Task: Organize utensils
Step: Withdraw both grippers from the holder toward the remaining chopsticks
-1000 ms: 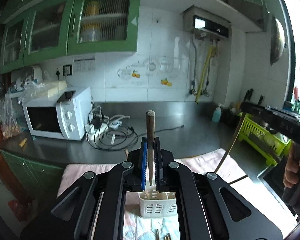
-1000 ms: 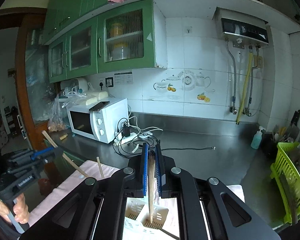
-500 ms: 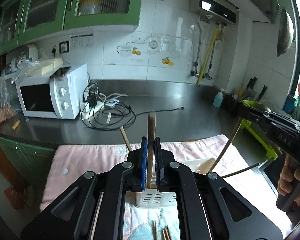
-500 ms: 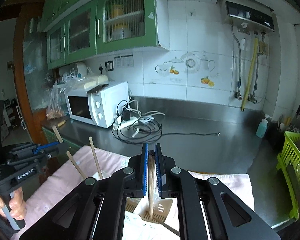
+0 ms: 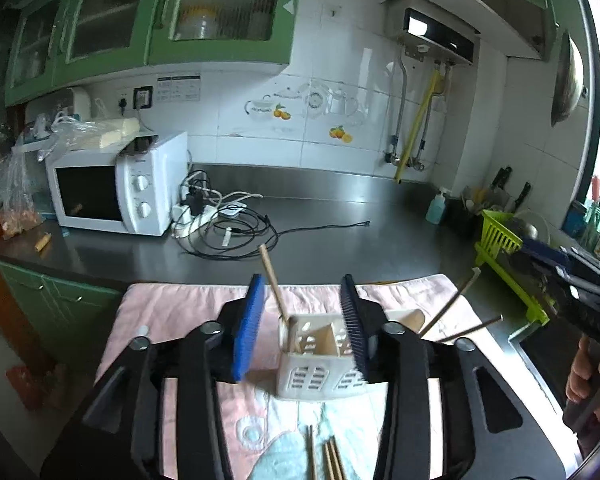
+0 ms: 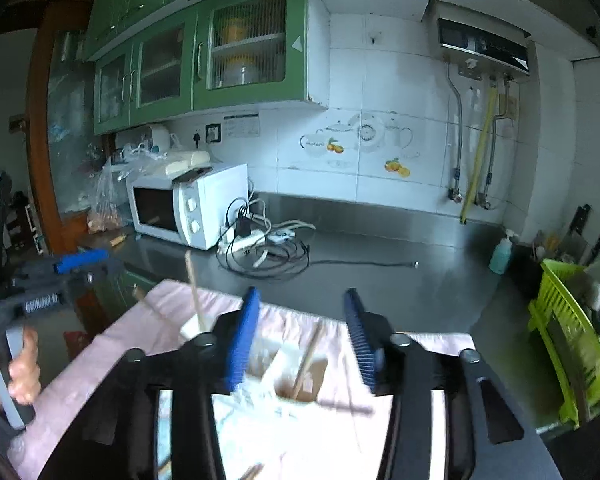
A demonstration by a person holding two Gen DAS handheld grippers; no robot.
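A pink cloth [image 5: 172, 320] is covering the steel kitchen counter. The left gripper [image 5: 306, 320] and right gripper [image 6: 304, 340] are both opening, empty, above the white holder [image 5: 320, 376], where several chopsticks [image 5: 274, 284] are standing; loose ones [image 5: 332, 458] are still waiting on the cloth.

utensil caddy [image 5: 320, 356] on the mat [image 5: 172, 312] – chopsticks [image 5: 274, 284] in it, microwave [image 5: 116, 188] behind, probably far left.

A dark steel counter [image 5: 380, 236] carries a pink cloth [image 5: 172, 312], microwave [image 5: 116, 188] and tangled cables [image 5: 228, 228].
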